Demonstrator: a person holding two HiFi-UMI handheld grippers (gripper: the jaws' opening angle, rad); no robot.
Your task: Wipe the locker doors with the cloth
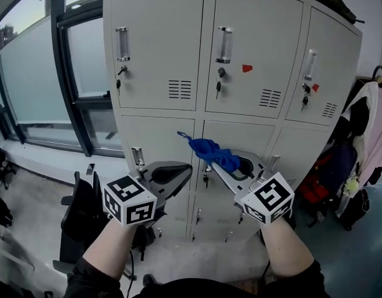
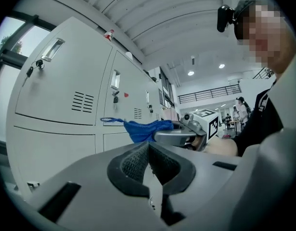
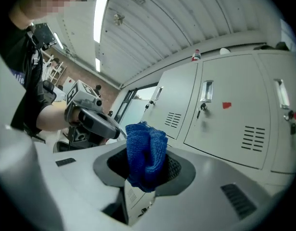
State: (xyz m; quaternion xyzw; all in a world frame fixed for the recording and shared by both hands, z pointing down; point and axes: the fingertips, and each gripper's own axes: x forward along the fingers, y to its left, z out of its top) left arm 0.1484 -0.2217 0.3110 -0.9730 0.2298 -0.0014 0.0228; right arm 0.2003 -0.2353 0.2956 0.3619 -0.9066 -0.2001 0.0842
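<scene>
**Desk:** Where is the cloth right now?

**Operator:** I have the blue cloth (image 1: pixel 212 151) pinched in my right gripper (image 1: pixel 215 161). Both jaws are clamped on a bunched fold, and a thin loop sticks out to the left. The cloth sits in front of the lower middle door (image 1: pixel 246 135) of the grey lockers (image 1: pixel 159 17), near that door's top edge. I cannot tell from my views whether it touches the metal.

**Desk:** And your other side?

**Operator:** My left gripper (image 1: pixel 181 171) is pressed together on nothing, its pads meeting at the tip. It sits just left of the right one, before the lower left door (image 1: pixel 153 138).

**Desk:** What else is around you?

**Operator:** Keys (image 1: pixel 218 89) dangle from the upper locks, and a red sticker (image 1: pixel 247 67) marks the upper middle door. A window (image 1: pixel 35 61) runs along the left. Coats (image 1: pixel 374 123) hang to the right of the lockers.
</scene>
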